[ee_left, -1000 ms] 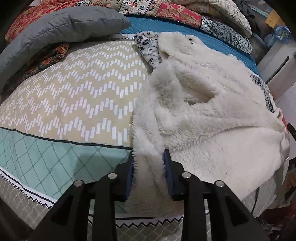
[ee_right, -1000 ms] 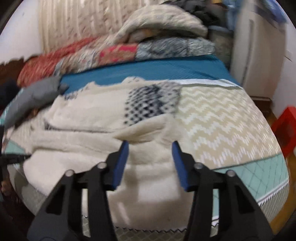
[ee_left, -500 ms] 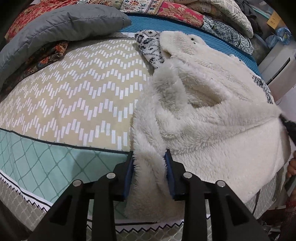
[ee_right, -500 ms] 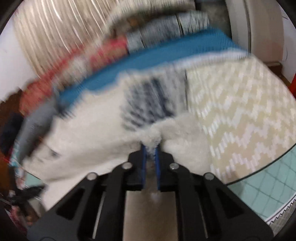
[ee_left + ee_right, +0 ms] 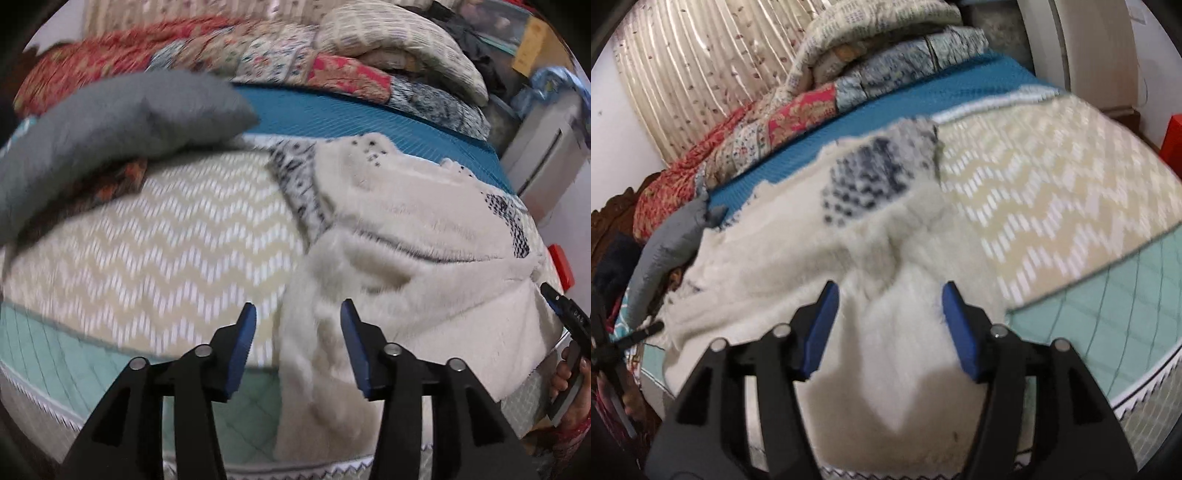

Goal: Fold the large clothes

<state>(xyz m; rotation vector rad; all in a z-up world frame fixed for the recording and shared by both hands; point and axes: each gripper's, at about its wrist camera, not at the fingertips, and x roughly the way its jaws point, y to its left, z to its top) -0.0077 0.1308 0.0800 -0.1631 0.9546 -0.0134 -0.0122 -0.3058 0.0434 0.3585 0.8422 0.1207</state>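
A large cream fleece garment (image 5: 424,258) with a dark knit pattern lies spread on the bed, its lower edge hanging over the front of the mattress. My left gripper (image 5: 297,332) is open and empty, its jaws apart over the garment's left edge. In the right wrist view the same garment (image 5: 820,258) fills the middle. My right gripper (image 5: 890,314) is open and empty, just above the garment's near hem. The right gripper's tip (image 5: 565,310) shows at the far right of the left wrist view.
The bed has a beige chevron cover (image 5: 166,251) with a mint border (image 5: 1108,314) and a blue sheet (image 5: 351,118) behind. A grey pillow (image 5: 110,129) and stacked quilts (image 5: 332,55) lie at the head. A white appliance (image 5: 543,147) and a red object (image 5: 1172,136) stand beside the bed.
Both grippers have let go of the fleece garment and opened. They have pulled back a little from it, and the garment has settled flatter on the bed.
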